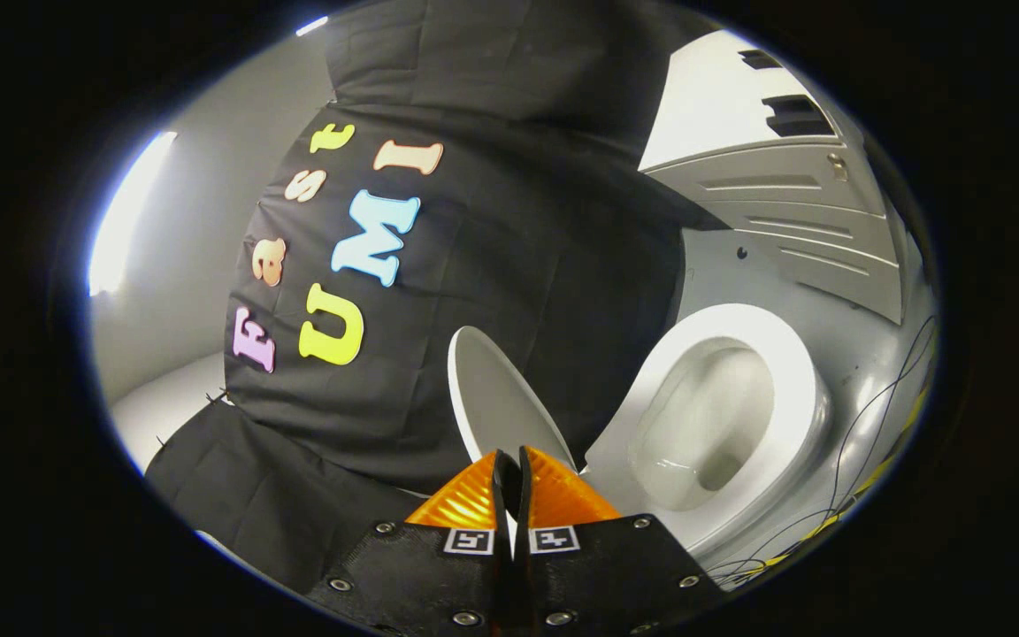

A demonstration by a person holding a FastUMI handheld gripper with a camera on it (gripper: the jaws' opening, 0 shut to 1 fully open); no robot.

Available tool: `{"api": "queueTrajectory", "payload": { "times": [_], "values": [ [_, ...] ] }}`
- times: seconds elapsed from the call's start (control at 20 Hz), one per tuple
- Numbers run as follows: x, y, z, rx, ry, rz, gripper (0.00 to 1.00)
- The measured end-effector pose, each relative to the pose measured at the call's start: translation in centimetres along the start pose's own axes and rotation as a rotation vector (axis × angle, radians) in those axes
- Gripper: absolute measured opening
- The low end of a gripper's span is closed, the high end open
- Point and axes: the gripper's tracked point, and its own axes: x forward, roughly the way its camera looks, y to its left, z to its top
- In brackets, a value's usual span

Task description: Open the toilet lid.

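The white toilet lid point(494, 389) is raised and stands up against the black cloth wall, its inner face toward me. Beside it lies the open toilet seat point(797, 363) around the bowl point(704, 425), with a little water at the bottom. My gripper point(511, 456) is shut, its two fingers pressed together with only a thin slit between them. The tips sit at the near edge of the raised lid. I cannot tell whether they touch it. Nothing is held between the fingers.
A grey panelled door point(792, 212) with slats stands beyond the toilet. Thin cables point(872, 442) trail over the grey floor past the bowl. A pale wall point(191, 265) with a bright light strip lies on the other side of the cloth.
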Motion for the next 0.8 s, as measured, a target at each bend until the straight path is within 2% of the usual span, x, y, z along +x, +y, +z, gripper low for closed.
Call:
{"api": "queueTrajectory", "payload": {
  "times": [0.35, 0.65, 0.8],
  "values": [
    [0.4, 3.7, -2.0, -0.14, 0.005, -0.025, 0.0],
    [1.2, 8.5, -5.9, -0.339, 0.027, 0.019, 0.0],
    [1.6, 10.4, -7.5, -0.399, 0.041, 0.035, 0.0]
  ]
}}
